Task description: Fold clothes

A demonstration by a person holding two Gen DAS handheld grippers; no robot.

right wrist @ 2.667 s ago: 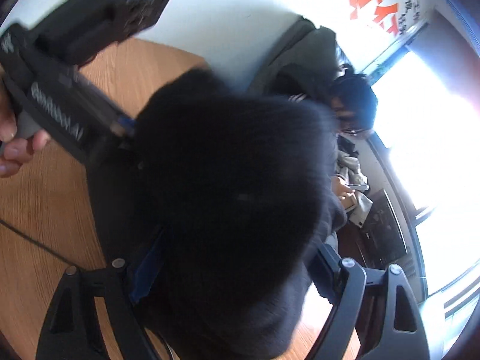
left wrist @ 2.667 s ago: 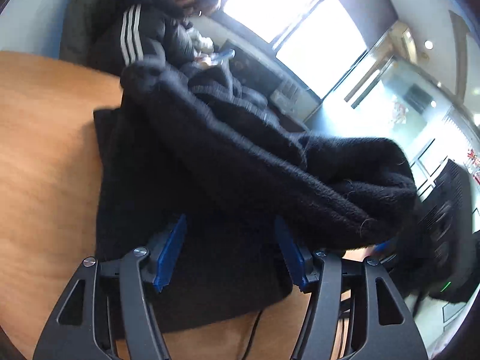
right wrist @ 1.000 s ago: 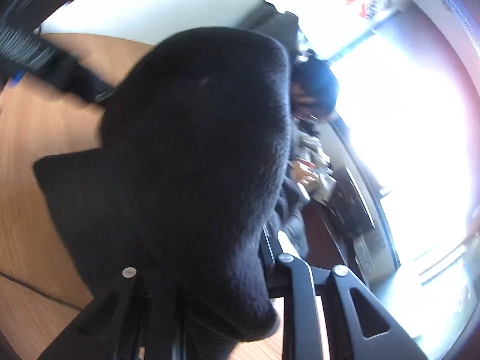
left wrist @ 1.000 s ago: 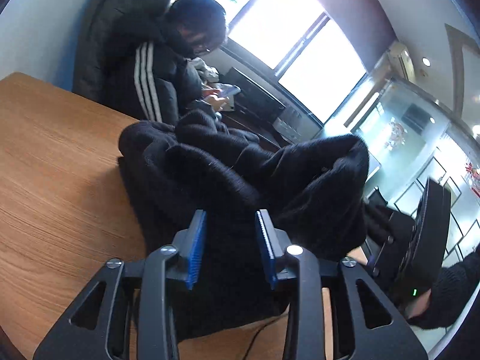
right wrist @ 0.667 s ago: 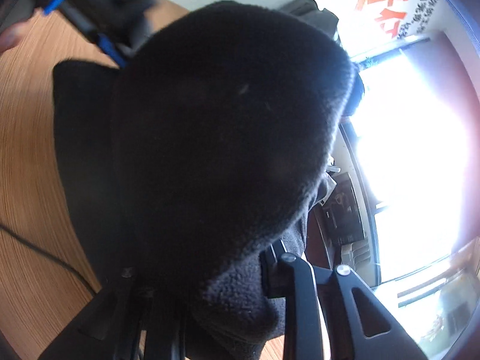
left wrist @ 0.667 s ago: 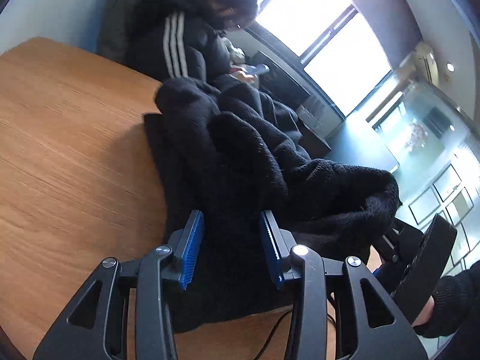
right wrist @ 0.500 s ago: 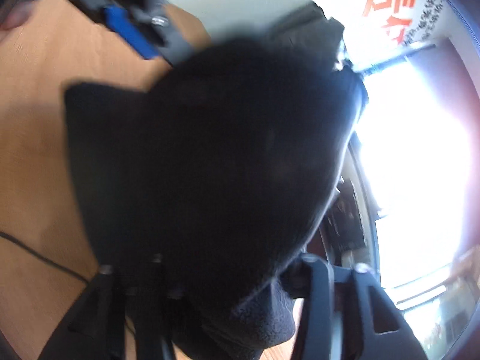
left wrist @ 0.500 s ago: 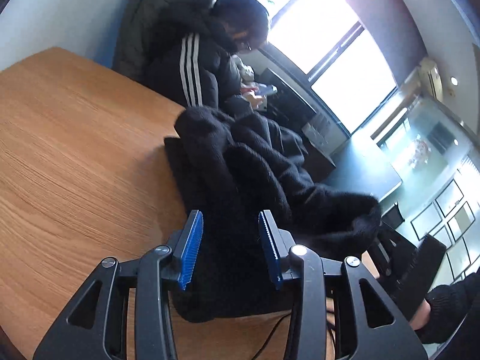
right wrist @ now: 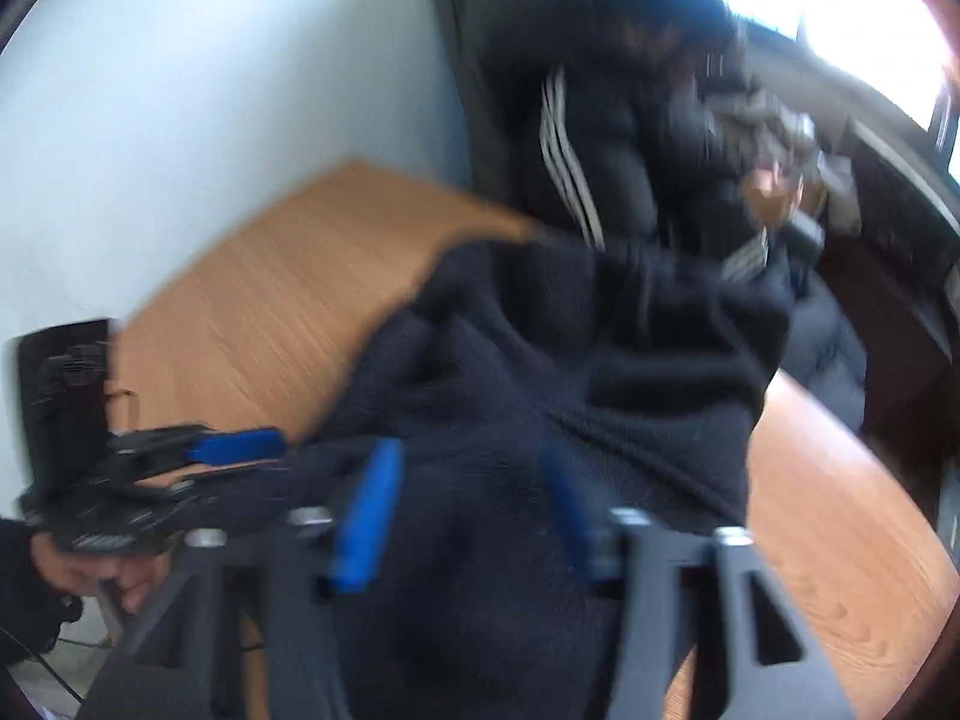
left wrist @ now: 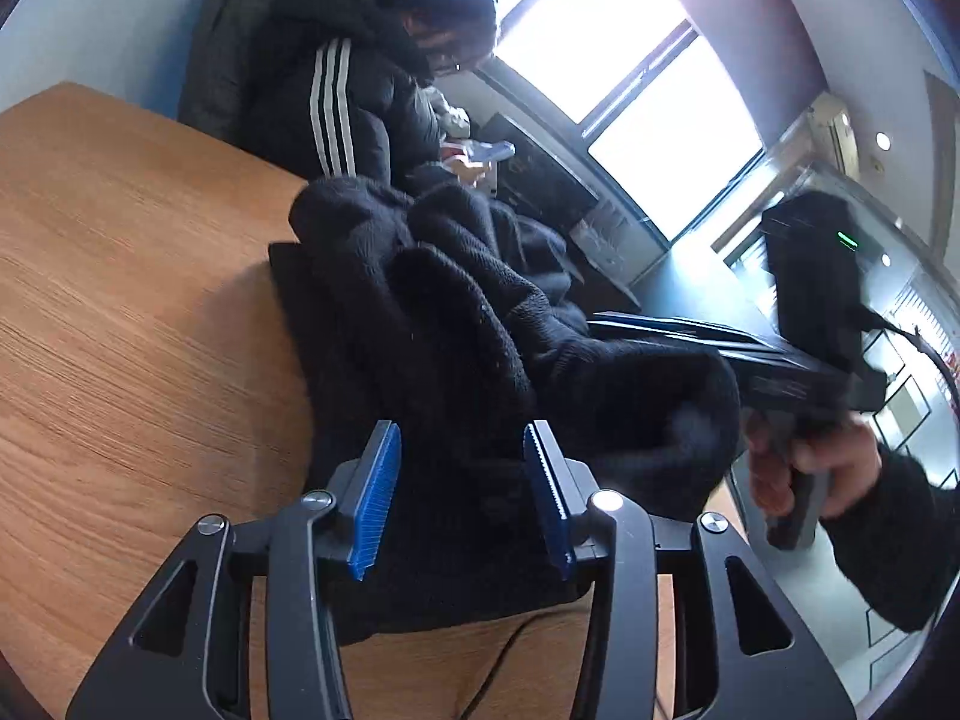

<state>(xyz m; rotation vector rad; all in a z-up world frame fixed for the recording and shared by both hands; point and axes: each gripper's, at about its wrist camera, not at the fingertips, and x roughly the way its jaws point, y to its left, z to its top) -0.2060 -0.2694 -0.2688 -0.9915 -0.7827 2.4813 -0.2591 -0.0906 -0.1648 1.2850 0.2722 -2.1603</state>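
Observation:
A black fleece garment (left wrist: 456, 324) lies bunched in thick folds on the wooden table (left wrist: 120, 276). My left gripper (left wrist: 462, 498) hovers low over its near edge. Its jaws are opening and the blue pads (left wrist: 375, 498) stand apart, pressing on nothing, with fabric showing behind the gap. My right gripper (left wrist: 606, 324), held by a hand (left wrist: 804, 468), points in from the right just above the heap. In the blurred right wrist view its jaws are closing over the garment (right wrist: 540, 372). No fabric is pinched between the pads (right wrist: 366, 516). My left gripper (right wrist: 240, 456) shows at the left.
A seated person in a black jacket with white stripes (left wrist: 336, 102) is just past the table's far edge. A thin cable (left wrist: 498, 654) runs over the near edge. A black box (right wrist: 60, 396) stands by the wall. Bare wood lies left of the garment.
The garment that draped over my right gripper has dropped onto the heap. That gripper has swung up and turned to look down on it. My left gripper has sunk a little and its jaws have widened.

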